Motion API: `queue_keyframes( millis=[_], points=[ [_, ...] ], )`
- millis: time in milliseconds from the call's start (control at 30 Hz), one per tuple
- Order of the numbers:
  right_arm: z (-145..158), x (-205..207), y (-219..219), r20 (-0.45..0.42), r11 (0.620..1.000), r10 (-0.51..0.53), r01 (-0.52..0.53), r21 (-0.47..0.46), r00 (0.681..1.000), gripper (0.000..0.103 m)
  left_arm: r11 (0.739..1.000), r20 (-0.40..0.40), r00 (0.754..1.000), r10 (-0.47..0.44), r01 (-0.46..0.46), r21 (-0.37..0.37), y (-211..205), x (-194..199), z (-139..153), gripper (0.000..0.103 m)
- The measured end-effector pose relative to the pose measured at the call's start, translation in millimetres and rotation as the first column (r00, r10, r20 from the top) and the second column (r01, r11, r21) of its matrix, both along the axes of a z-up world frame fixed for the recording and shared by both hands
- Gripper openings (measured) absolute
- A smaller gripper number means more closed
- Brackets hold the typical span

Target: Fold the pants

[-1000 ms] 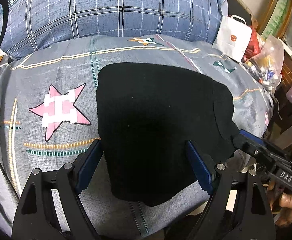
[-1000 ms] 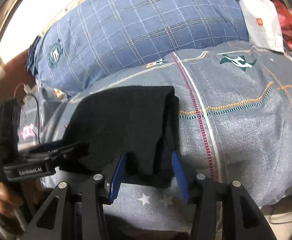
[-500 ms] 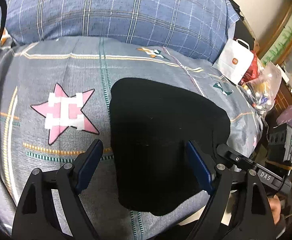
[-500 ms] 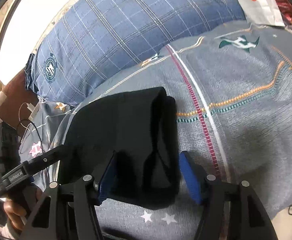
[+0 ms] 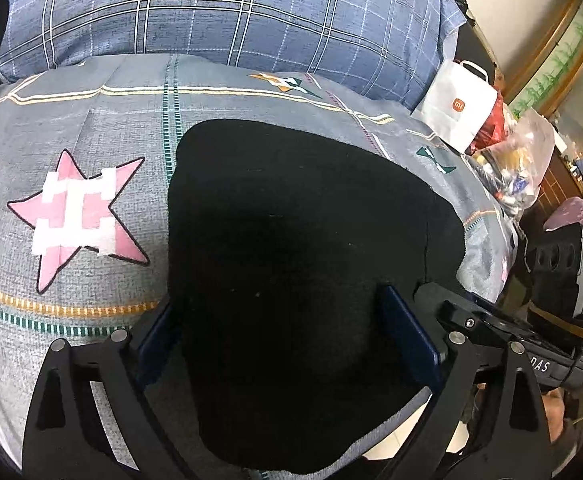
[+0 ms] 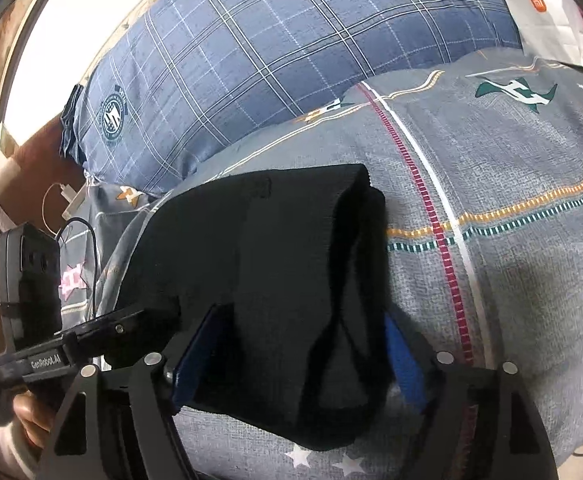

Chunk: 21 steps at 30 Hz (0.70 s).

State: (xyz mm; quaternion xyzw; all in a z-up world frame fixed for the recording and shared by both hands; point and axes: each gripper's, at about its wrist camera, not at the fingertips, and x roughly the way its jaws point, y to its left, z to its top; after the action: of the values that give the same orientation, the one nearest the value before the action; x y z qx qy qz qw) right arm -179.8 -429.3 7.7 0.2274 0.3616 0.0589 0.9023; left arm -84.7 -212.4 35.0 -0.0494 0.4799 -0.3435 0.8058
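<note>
The black pants (image 5: pixel 299 248) lie folded into a compact stack on the grey patterned bedspread (image 5: pixel 91 128). My left gripper (image 5: pixel 283 344) is open, its blue pads on either side of the stack's near edge. In the right wrist view the pants (image 6: pixel 275 264) show layered folded edges on their right side. My right gripper (image 6: pixel 303 356) is open and straddles the stack's near right corner. The right gripper shows at the right edge of the left wrist view (image 5: pixel 491 328). The left gripper shows at the left of the right wrist view (image 6: pixel 71 348).
A large blue plaid pillow (image 5: pixel 227 12) lies behind the pants. A white paper bag (image 5: pixel 459 104) and plastic bags (image 5: pixel 523 160) stand at the bed's far right. A pink star print (image 5: pixel 79 216) is left of the pants. A charger cable (image 6: pixel 67 200) lies at the left.
Both grippers have moved forward, so the pants' near edge now sits deeper between their open fingers. The pants themselves have not visibly moved.
</note>
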Motion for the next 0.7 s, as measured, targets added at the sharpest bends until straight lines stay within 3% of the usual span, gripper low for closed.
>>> queue_keyframes(
  millis=[500, 567, 700],
  points=[
    [-2, -2, -2, 0.025, 1.0, 0.003, -0.003, 0.0, 1.0, 0.078, 1.0, 0.015, 1.0, -0.013, 0.013, 0.005, -5, -2, 0, 0.097],
    [-1, -5, 0, 0.036, 0.999, -0.03, 0.031, -0.027, 0.999, 0.064, 1.0, 0.016, 1.0, -0.022, 0.023, -0.014, -3, -2, 1, 0.09],
    [7, -11, 11, 0.065, 0.996, -0.047, 0.052, -0.068, 0.997, 0.05, 1.0, 0.052, 0.999, -0.009, 0.01, -0.025, 3, -5, 8, 0.068]
  ],
)
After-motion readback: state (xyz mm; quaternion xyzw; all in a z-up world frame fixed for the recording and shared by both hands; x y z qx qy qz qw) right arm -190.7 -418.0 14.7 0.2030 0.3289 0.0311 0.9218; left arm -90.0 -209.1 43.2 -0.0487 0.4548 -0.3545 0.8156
